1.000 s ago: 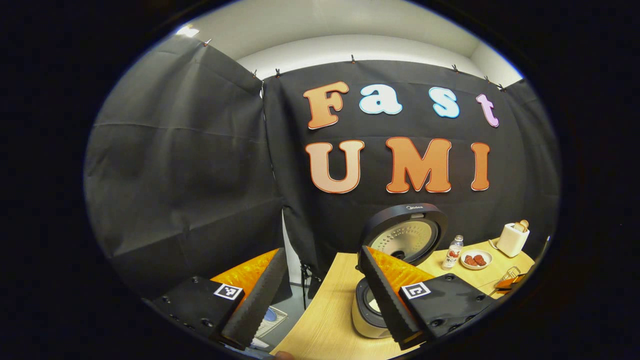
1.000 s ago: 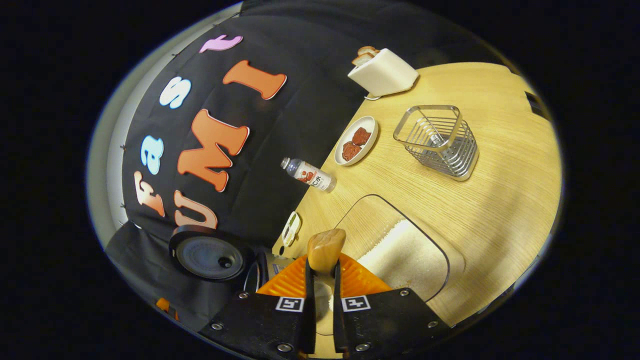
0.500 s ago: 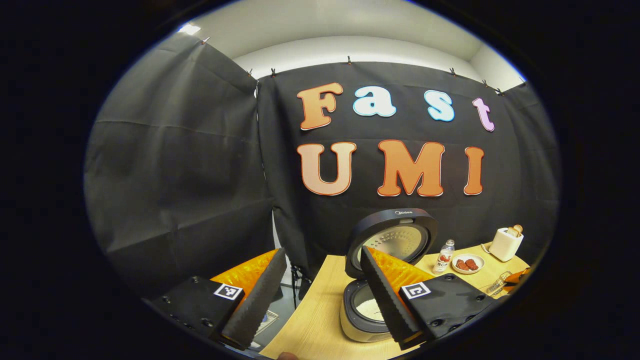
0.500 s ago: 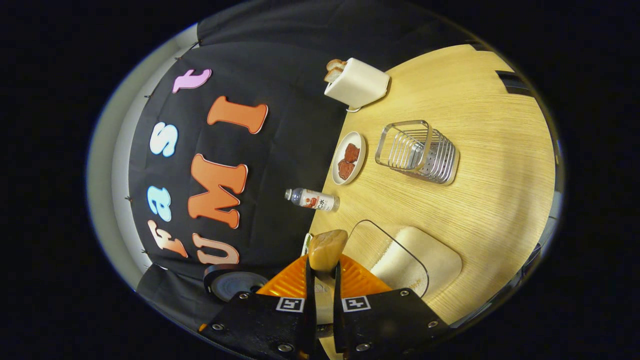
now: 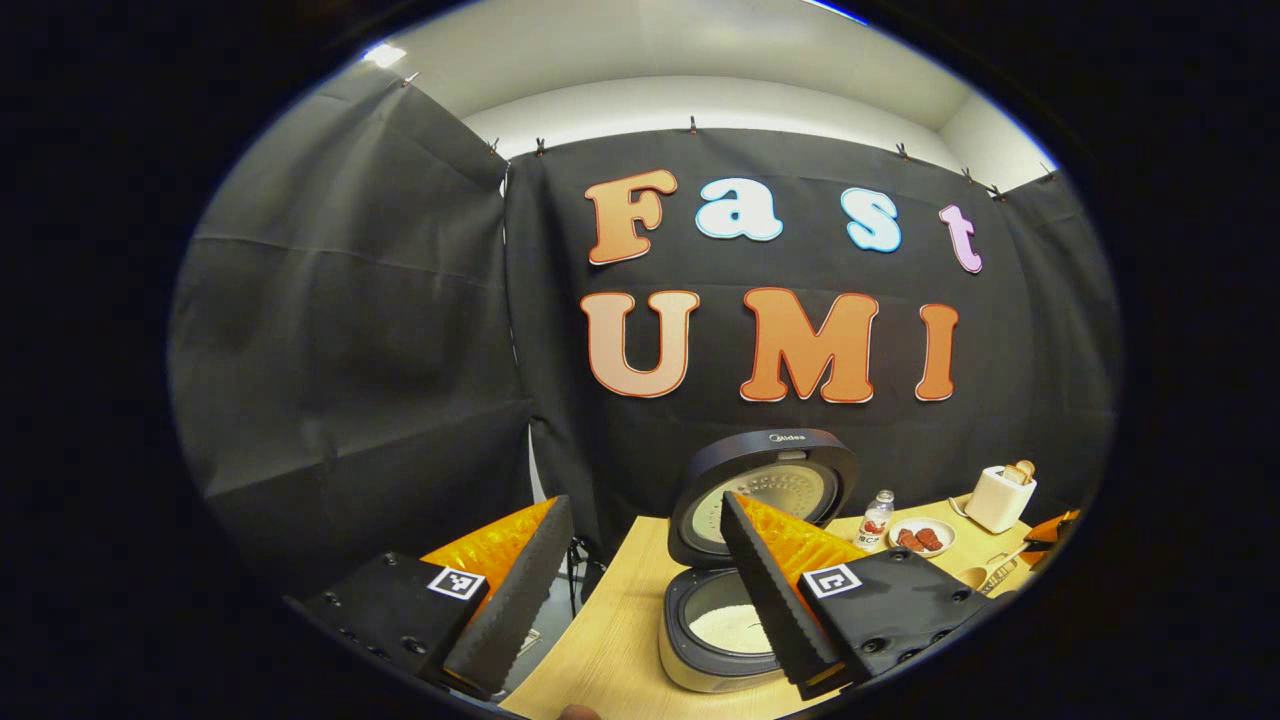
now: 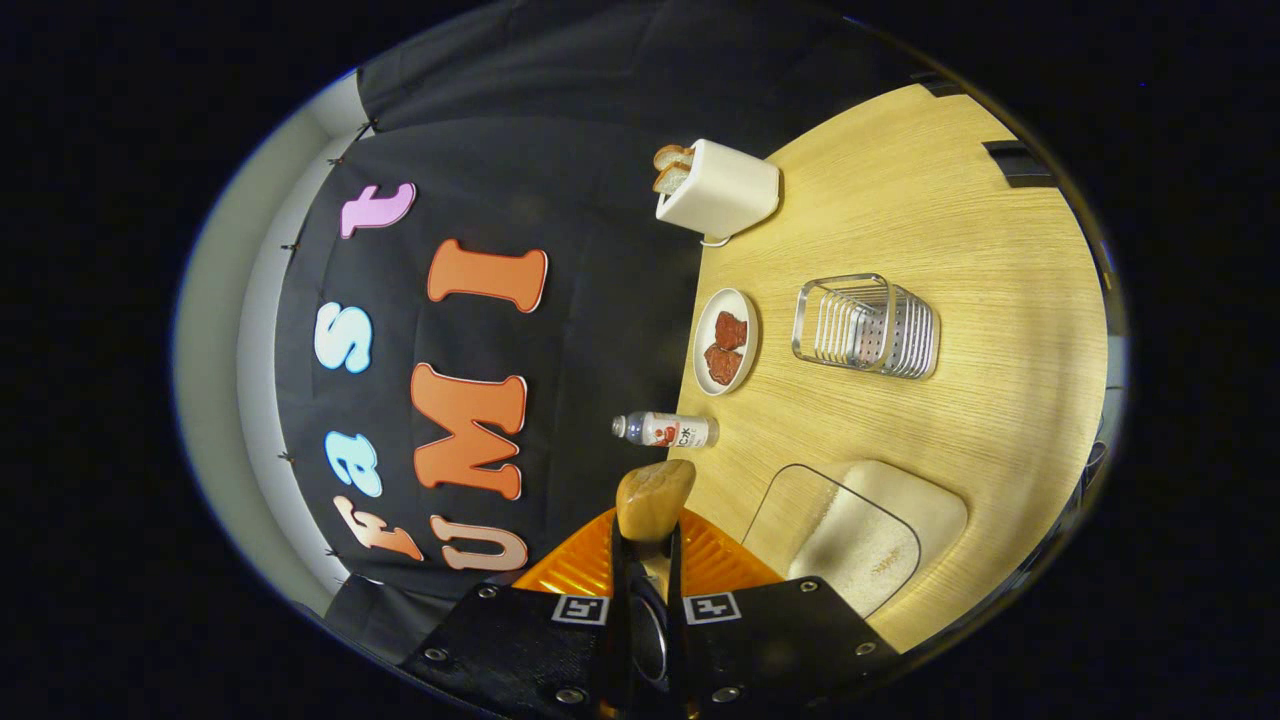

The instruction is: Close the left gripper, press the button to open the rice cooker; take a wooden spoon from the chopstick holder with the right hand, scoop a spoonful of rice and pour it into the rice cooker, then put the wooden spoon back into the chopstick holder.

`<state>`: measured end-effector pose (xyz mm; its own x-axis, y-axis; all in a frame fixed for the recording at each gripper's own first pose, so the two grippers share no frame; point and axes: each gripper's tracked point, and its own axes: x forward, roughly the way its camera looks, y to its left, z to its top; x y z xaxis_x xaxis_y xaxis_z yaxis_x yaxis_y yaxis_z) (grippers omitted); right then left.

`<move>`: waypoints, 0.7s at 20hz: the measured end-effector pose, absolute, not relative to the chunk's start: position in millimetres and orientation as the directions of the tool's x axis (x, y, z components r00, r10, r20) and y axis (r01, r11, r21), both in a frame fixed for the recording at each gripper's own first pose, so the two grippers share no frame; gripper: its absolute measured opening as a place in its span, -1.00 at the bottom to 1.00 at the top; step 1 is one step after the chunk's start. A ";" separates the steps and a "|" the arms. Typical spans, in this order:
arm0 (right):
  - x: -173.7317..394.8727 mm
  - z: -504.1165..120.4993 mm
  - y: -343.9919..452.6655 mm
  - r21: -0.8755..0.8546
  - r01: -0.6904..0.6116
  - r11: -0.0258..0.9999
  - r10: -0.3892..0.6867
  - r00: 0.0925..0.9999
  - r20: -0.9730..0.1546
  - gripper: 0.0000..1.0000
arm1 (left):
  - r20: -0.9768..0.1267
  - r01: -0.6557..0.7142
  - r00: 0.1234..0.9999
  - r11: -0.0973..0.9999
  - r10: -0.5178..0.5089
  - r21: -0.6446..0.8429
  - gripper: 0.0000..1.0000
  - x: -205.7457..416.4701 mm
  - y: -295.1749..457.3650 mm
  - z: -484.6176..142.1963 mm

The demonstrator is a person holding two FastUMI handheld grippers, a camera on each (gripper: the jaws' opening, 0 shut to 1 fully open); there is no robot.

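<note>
The left gripper point(image 5: 640, 590) is held with its fingers spread wide and nothing between them; the rice cooker point(image 5: 725, 620) is seen just ahead of it on the table point(image 5: 610, 640), lid raised, white rice showing in the pot. The right gripper point(image 6: 647, 560) is clamped narrowly on the wooden spoon point(image 6: 653, 497), whose bowl juts out past the fingertips. Farther ahead of that gripper stands the wire chopstick holder point(image 6: 868, 325), and near its right finger lies the clear rice tray point(image 6: 850, 540).
</note>
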<state>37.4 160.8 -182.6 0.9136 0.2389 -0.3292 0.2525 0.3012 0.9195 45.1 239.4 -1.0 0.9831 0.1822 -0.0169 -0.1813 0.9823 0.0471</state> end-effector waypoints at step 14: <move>87.0 -118.6 255.1 0.950 0.157 0.269 0.380 0.890 -0.254 -0.75 | -0.013 -0.170 0.985 0.985 0.170 0.032 0.94 41.4 240.8 7.1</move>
<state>87.0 255.1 -118.6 0.8895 0.3798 -0.2541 0.1566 0.2689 0.9504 41.4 240.8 7.1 0.9853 0.1704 -0.0132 -0.1699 0.9849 0.0321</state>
